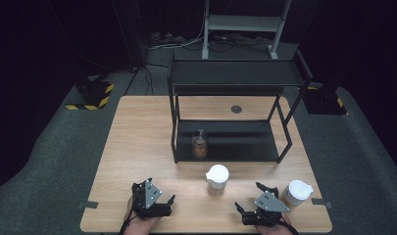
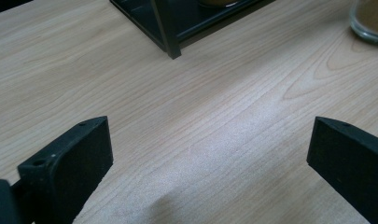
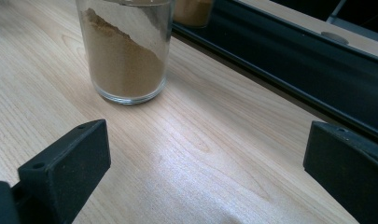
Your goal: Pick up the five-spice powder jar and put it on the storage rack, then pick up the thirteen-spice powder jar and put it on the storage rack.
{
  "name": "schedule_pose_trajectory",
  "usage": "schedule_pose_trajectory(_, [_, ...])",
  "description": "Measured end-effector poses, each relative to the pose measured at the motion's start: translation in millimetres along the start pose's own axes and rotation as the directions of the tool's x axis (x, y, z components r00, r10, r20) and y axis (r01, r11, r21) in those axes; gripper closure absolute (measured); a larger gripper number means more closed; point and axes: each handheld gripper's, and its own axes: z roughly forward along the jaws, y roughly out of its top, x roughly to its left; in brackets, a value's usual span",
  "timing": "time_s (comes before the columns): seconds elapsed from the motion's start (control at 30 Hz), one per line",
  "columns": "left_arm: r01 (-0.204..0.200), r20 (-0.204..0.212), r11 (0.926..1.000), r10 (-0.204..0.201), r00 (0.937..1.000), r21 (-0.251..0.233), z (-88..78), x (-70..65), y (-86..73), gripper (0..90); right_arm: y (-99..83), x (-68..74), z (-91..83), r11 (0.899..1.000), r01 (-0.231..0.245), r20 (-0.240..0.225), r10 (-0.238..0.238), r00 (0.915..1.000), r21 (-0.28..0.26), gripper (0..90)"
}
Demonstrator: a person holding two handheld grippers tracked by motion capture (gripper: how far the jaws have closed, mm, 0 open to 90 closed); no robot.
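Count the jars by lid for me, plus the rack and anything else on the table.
White-lidded jars of brown powder: 2, one at the table's middle front, one near the right edge
Jar on the rack's lower shelf, lid unclear: 1
Black two-shelf rack: 1
Hand-held grippers: 2, left, right
Total: 6

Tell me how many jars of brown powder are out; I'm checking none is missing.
3: one jar on the rack's bottom shelf, one white-lidded jar in front of the rack, one white-lidded jar by the right tool. None seems hidden.
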Motion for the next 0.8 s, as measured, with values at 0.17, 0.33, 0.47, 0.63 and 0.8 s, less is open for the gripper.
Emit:
schedule_pose_trajectory(0.17, [-0.024, 0.006, 0.9997, 0.024, 0.9997, 0.008, 0.5, -1.5, 1.5, 1.2, -1.1, -0.6, -0.5, 1.000, -0.010, 0.003, 0.010, 0.9999, -0.006, 0.3])
schedule_pose_trajectory(0.33, [-0.046, 0.009, 0.9989, 0.046, 0.9989, 0.005, -0.1, -3.2, 1.1, 1.2, -1.5, -1.6, -0.9, 1.000, -0.018, 0.000, 0.018, 0.9998, -0.008, 0.3])
schedule_pose_trajectory(0.47, [-0.055, 0.017, 0.9985, 0.055, 0.9984, 0.008, 0.4, -2.6, 1.7, 1.2, -2.1, 1.1, -1.9, 1.000, -0.021, 0.013, 0.021, 0.9997, -0.010, 0.3])
schedule_pose_trajectory(0.63, [-0.065, 0.020, 0.9979, 0.065, 0.9977, -0.001, -0.5, -2.9, 0.2, 1.2, 0.5, 2.4, -4.9, 1.000, -0.030, 0.020, 0.030, 0.9994, -0.002, 0.2])
schedule_pose_trajectory(0.8, [-0.062, 0.024, 0.9980, 0.062, 0.9978, 0.000, -0.4, -2.0, 0.4, 1.2, 5.1, 4.7, -7.5, 1.000, -0.030, 0.016, 0.030, 0.9994, -0.007, 0.2])
